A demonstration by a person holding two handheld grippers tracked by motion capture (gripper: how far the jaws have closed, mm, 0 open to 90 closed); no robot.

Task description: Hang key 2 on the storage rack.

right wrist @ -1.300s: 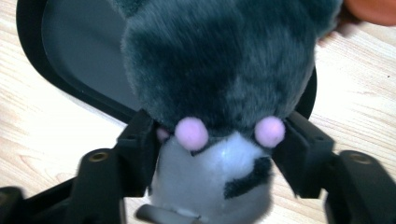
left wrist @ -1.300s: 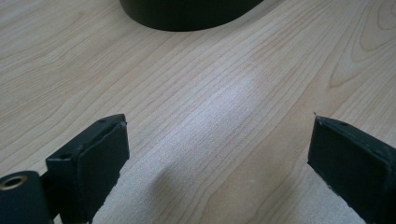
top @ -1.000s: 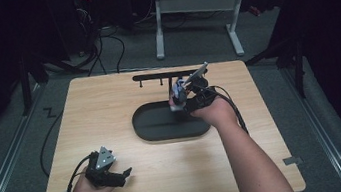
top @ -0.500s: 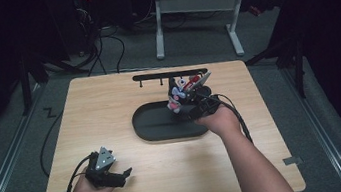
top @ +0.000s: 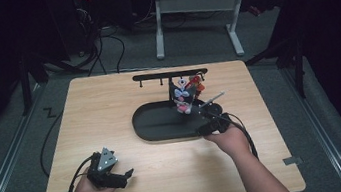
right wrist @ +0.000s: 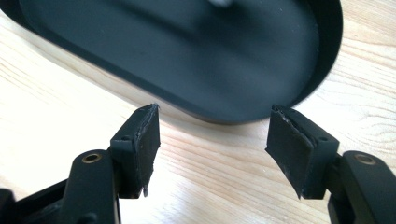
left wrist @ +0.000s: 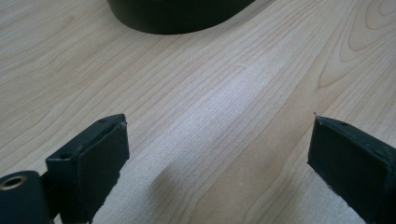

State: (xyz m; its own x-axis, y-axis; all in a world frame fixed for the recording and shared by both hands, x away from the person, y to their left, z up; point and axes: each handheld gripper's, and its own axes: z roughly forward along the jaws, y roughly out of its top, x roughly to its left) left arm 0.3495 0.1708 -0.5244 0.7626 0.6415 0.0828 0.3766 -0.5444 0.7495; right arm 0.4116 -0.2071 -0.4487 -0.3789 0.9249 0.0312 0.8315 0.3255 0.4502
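no readable text, label, brand, number or sign anywhere

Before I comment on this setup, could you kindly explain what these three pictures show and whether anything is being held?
A person sits at a wooden table with a hand-held two-jaw gripper in each hand. The high view looks down from above. The other two come from cameras riding on the grippers, looking along their black jaws. On the table stands a black stand: an oval tray with a hook bar above, where colourful trinkets hang. The left gripper rests near the front edge, open and empty. The right gripper, open, points at the tray's rim and holds nothing.
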